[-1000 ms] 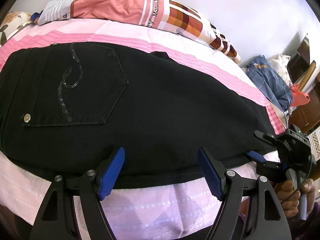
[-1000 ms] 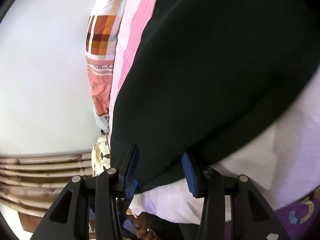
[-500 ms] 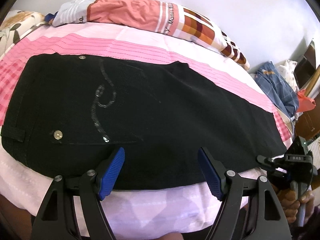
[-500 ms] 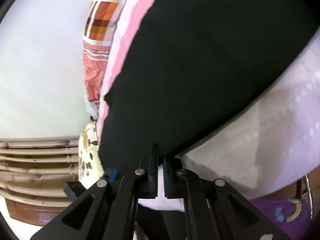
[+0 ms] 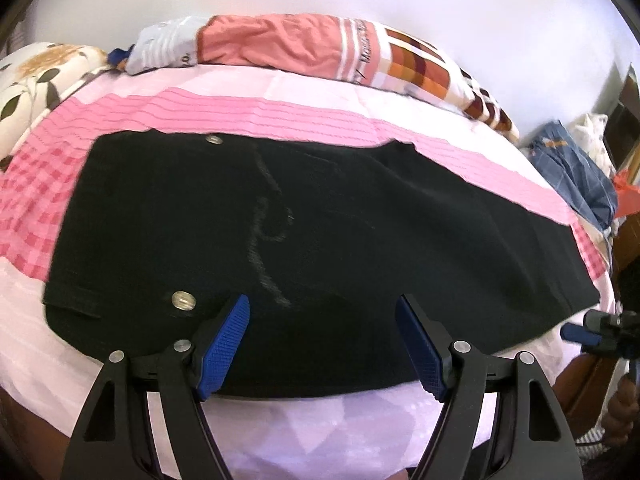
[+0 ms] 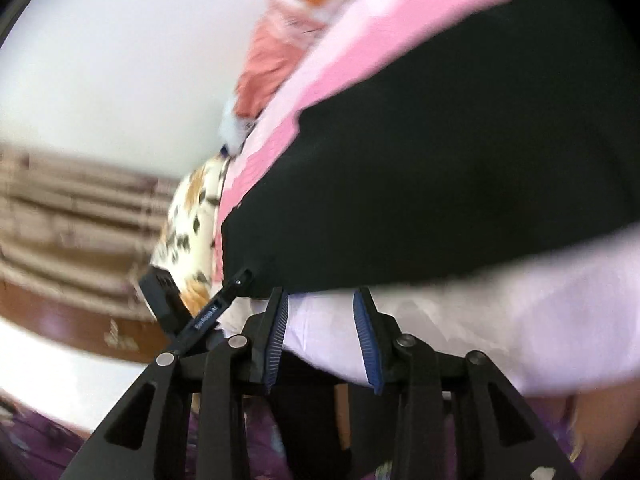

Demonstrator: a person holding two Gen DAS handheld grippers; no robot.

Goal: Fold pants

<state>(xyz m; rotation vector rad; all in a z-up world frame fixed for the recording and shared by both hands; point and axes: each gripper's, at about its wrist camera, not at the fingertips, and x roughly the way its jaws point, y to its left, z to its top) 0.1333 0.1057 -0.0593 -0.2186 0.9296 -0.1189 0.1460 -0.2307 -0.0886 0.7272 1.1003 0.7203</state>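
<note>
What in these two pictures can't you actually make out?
- Left wrist view: the black pants near edge, hidden behind the left gripper.
- Left wrist view: the right gripper, cut off by the frame edge.
- Right wrist view: motion blur smears the pillows; the right gripper, opening, holds nothing.

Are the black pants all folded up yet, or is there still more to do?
Not yet. The black pants already lie flat, long and smooth on the pink bedsheet. Right now neither claw holds them: the left claw hangs open over their near edge, and the right claw is opening with nothing between its fingers. Folding the long legs over is probably left.
</note>
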